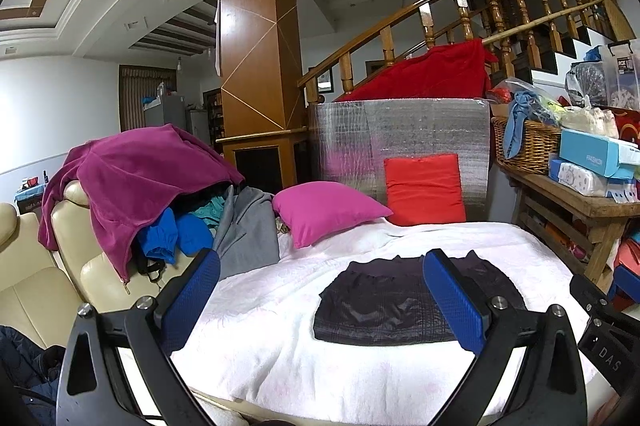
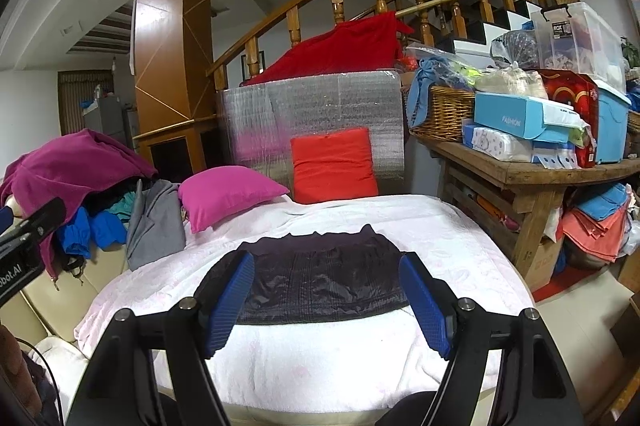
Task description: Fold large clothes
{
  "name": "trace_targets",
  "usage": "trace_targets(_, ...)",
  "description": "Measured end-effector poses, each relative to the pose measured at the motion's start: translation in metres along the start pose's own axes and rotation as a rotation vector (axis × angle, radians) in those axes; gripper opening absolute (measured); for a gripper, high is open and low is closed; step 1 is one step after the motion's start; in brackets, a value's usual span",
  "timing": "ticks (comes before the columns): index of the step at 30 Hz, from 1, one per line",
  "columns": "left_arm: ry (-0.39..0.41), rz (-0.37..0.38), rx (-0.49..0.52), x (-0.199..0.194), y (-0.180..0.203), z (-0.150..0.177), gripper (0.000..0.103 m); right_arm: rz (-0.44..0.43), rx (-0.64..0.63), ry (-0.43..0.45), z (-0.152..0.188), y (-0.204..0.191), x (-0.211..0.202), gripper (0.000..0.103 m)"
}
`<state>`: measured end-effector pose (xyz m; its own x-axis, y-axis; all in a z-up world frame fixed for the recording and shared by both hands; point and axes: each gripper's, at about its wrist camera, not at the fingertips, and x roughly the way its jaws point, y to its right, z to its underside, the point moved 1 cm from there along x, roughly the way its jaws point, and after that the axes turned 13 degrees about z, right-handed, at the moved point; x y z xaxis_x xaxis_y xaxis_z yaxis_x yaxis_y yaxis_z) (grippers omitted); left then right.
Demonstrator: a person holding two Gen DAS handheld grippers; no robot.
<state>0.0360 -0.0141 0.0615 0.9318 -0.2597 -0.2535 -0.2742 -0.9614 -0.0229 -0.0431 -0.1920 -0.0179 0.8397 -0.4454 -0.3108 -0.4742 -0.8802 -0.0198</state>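
A dark, shiny garment (image 1: 384,300) (image 2: 320,278) lies folded into a flat rectangle on the white blanket (image 1: 280,346) (image 2: 320,358). My left gripper (image 1: 320,274) hangs open above the blanket's near left part, its blue pads wide apart with nothing between them; the garment shows past its right finger. My right gripper (image 2: 326,278) is open too, held short of the garment's near edge, nothing gripped. A heap of unfolded clothes (image 1: 152,186) (image 2: 80,194), magenta, blue and grey, lies over the cream sofa at left.
A magenta pillow (image 1: 328,208) (image 2: 228,192) and a red pillow (image 1: 424,188) (image 2: 334,170) rest at the far side against a silver foil panel (image 1: 400,138). A wooden table (image 2: 528,178) crowded with boxes and a wicker basket (image 2: 444,114) stands at right. Stairs rise behind.
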Motion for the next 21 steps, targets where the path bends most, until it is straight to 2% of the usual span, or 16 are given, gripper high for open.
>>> trace_targets(21, 0.026, 0.003, -0.020, -0.013, -0.012, -0.002, 0.101, -0.002, -0.020, 0.041, -0.006, -0.017, -0.021, 0.078)
